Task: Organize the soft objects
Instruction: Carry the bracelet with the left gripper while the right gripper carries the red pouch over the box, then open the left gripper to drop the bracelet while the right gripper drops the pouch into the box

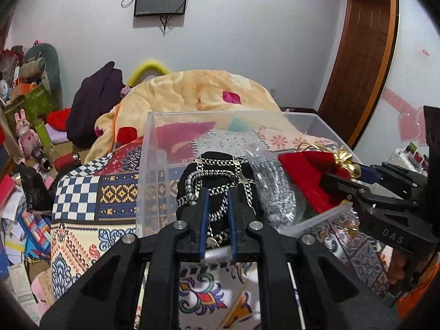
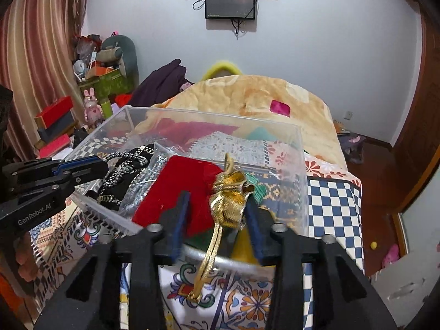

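Observation:
A clear plastic box [image 1: 220, 113] [image 2: 209, 115] stands on the patterned bedspread. In it lie a black pouch with silver chains [image 1: 220, 170] [image 2: 121, 181], a silver item in clear wrap [image 1: 275, 189] [image 2: 143, 181] and a red velvet pouch [image 1: 305, 170] [image 2: 178, 187] tied with a gold ribbon bow [image 1: 345, 161] [image 2: 229, 189]. My left gripper [image 1: 218, 195] [image 2: 90, 173] is shut on the black pouch at the box's near wall. My right gripper [image 2: 217, 200] [image 1: 349, 176] stands open around the gold bow, with its left pad clear of the bow.
Behind the box a peach blanket [image 1: 209, 90] [image 2: 247, 96] is heaped on the bed, with a dark purple garment [image 1: 93, 101] to its left. Boxes, toys and papers [image 1: 24, 137] crowd the floor on the left. A wooden door [image 1: 365, 55] is at the right.

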